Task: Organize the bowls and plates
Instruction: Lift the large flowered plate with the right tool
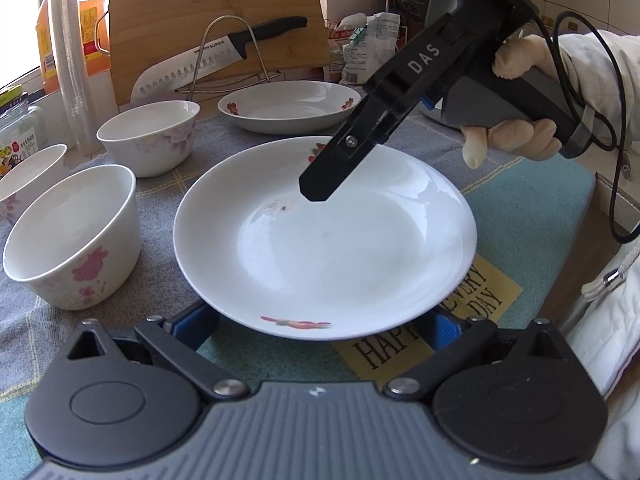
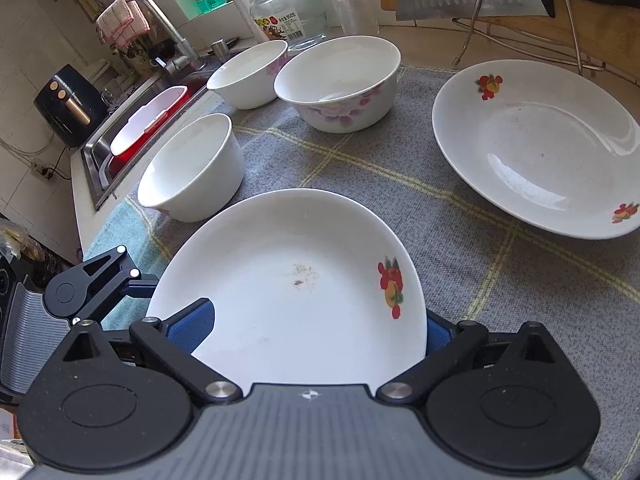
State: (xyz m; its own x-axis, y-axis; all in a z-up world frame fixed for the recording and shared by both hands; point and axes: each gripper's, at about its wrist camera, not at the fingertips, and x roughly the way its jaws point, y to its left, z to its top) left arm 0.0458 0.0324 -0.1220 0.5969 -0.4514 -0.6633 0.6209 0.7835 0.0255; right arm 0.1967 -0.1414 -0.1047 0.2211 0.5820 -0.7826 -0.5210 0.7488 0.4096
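- The right tongs [image 2: 316, 330] are spread wide and straddle the near plate's [image 2: 296, 280] rim. One blue pad [image 2: 192, 324] lies over the white surface and the other is hidden behind the edge. I cannot tell whether either pad touches it.
- The left tongs [image 1: 320, 326] are also spread, with both pads tucked under the same plate's rim on the opposite side. They pinch nothing that shows.
- That plate lies on the grey checked cloth [image 2: 460, 240] toward the near edge of the tabletop [image 2: 84, 216], directly between the two tongs. It has a few dark specks at its centre. Whether it is lifted off the cloth is unclear.
- The second plate [image 2: 536, 148] sits well apart, ahead and to the right of the right tongs, toward the far right of the cloth. As I judge it, stacking depends on that direction, and the right hand is the nearer one. Being round, the plate has no long axis to line up.
- The cloth between the two plates is bare.
- Three bowls stand along the left side by the sink [image 2: 120, 148]: a straight-sided bowl [image 2: 192, 168] nearest, a pale bowl [image 2: 248, 74] beyond it and a flowered bowl [image 2: 338, 84] beside that. They look clear of the path.
- A knife [image 2: 472, 0] on a wire rack [image 2: 576, 40] leans at the far edge, just behind the second plate.
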